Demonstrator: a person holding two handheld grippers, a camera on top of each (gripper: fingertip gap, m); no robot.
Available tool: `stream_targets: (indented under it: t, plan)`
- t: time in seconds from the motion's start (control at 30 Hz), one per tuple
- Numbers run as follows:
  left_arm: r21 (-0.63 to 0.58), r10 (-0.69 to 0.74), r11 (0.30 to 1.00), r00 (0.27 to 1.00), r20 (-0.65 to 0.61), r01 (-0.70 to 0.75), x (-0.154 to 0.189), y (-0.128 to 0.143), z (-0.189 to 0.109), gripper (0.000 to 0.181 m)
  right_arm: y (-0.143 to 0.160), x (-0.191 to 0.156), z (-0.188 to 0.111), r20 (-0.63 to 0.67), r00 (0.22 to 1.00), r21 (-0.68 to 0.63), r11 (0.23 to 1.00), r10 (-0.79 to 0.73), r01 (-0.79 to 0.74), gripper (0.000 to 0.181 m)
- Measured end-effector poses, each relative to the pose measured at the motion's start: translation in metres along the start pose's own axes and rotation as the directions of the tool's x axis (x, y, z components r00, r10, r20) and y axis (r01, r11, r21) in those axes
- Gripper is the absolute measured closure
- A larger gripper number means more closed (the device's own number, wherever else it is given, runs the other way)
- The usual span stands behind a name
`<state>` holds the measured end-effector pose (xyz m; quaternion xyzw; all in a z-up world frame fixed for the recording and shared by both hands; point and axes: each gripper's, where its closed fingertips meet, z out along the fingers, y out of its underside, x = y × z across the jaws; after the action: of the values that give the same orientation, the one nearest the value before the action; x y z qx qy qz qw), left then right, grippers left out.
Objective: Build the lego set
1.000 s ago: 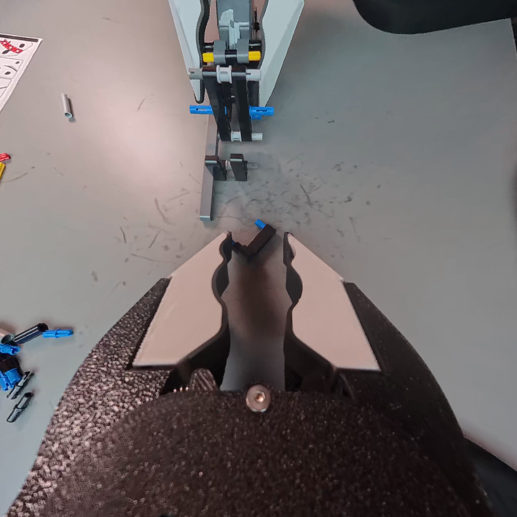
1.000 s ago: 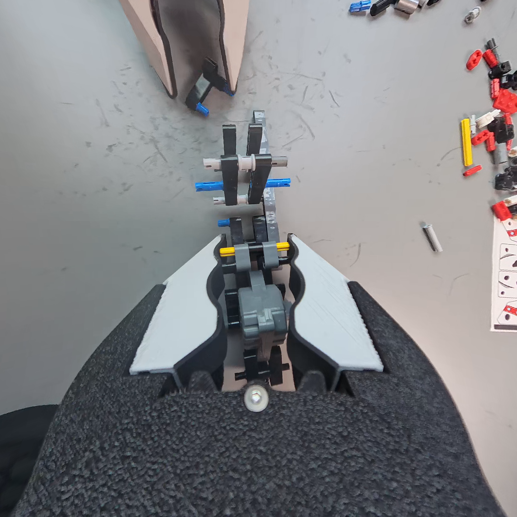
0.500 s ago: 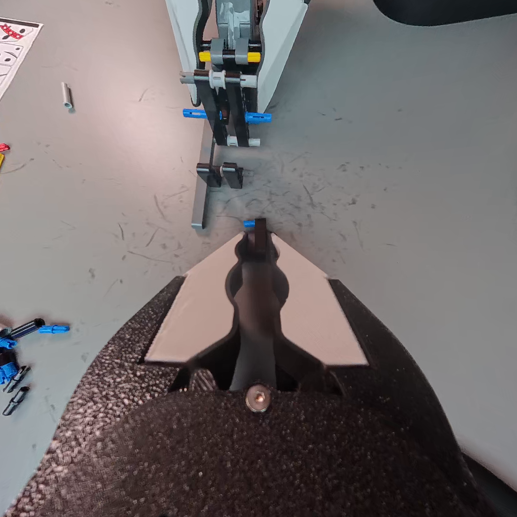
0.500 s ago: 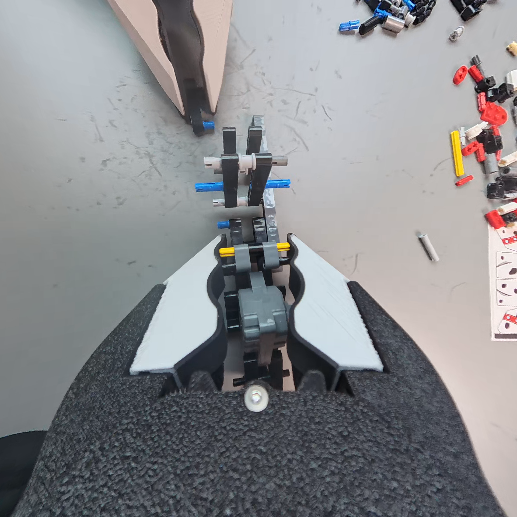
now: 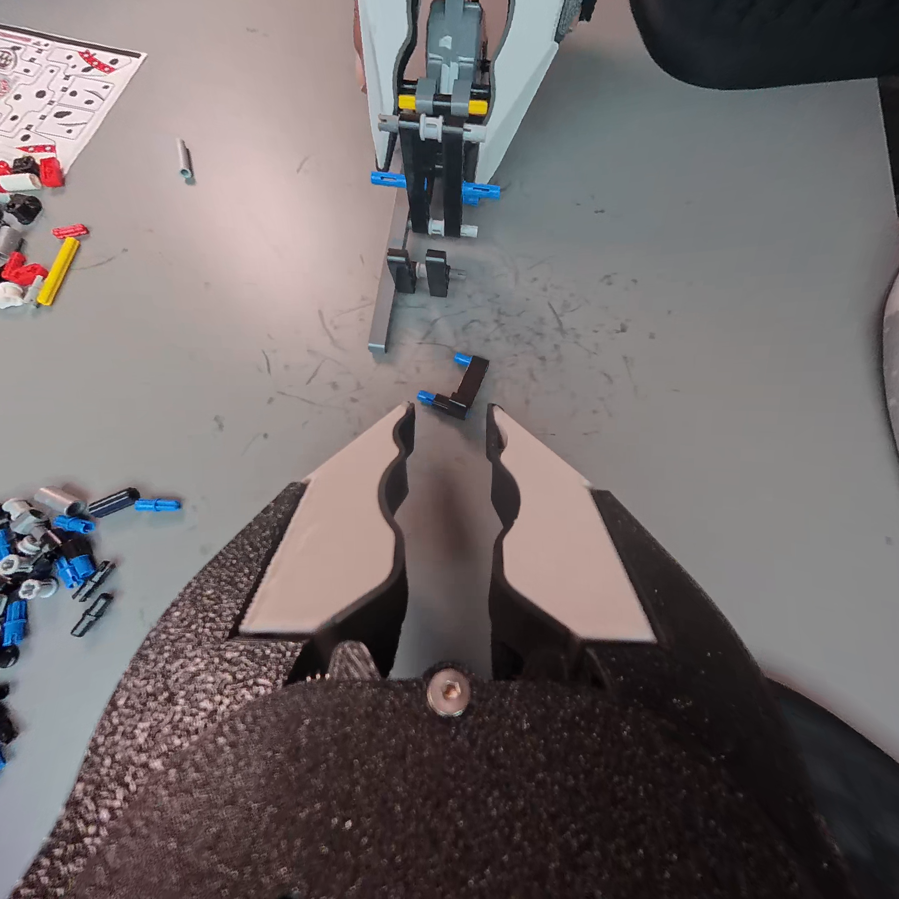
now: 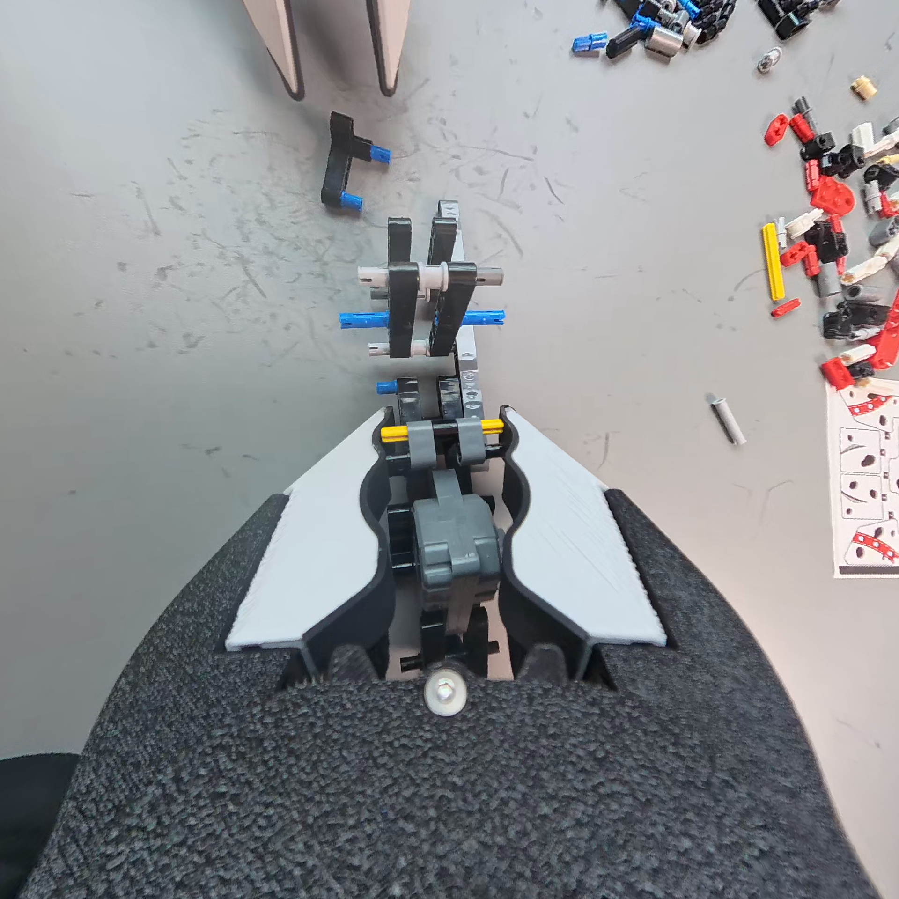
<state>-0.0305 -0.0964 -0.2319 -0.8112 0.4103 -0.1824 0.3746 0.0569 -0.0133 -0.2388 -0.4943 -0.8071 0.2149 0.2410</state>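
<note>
My right gripper (image 6: 443,413) is shut on the lego assembly (image 6: 428,311), a build of black beams, a grey block, a yellow axle and blue pins that rests on the grey table. It also shows in the left wrist view (image 5: 435,160), held by the right gripper (image 5: 438,73). A small black L-shaped piece with two blue pins (image 5: 459,389) lies on the table just ahead of my left gripper (image 5: 451,413), which is open and empty. The piece also shows in the right wrist view (image 6: 348,163), below the left gripper (image 6: 340,90).
Loose blue, black and grey pins lie in a pile (image 5: 44,545) at the left. Red, black and yellow parts (image 6: 836,228) lie by a sticker sheet (image 6: 866,486). A single grey tube (image 6: 727,418) lies apart. A dark object (image 5: 759,34) sits at the far right.
My left gripper was shut on the black L-shaped piece half a second ago; it has now opened, left the piece on the table and drawn back. The right gripper holds still.
</note>
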Motion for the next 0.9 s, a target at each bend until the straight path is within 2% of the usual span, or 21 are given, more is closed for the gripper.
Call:
stream_targets:
  t: [0.03, 0.17, 0.47, 0.9]
  plan:
    - [-0.008, 0.007, 1.0, 1.0, -0.005, -0.007, 0.0013, 0.0014, 0.0006, 0.149, 0.0002, 0.0, -0.0004, 0.0, 1.0, 0.001, 1.0, 0.0, 0.0, 0.139]
    - [-0.044, 0.032, 0.999, 0.999, -0.003, -0.032, 0.003, 0.0072, 0.0052, 0.15, 0.0013, 0.0009, -0.0012, -0.002, 1.0, 0.001, 1.0, 0.002, -0.002, 0.138]
    - [-0.021, 0.059, 0.998, 0.998, 0.012, -0.059, 0.0032, 0.0019, 0.0045, 0.163, 0.004, 0.0015, 0.0, 0.001, 1.0, -0.002, 1.0, 0.011, -0.011, 0.139]
    - [-0.024, 0.081, 0.996, 0.997, 0.007, -0.08, 0.0065, 0.0016, 0.0094, 0.159, -0.0019, -0.0002, 0.0048, 0.0, 1.0, 0.011, 1.0, 0.015, -0.015, 0.139]
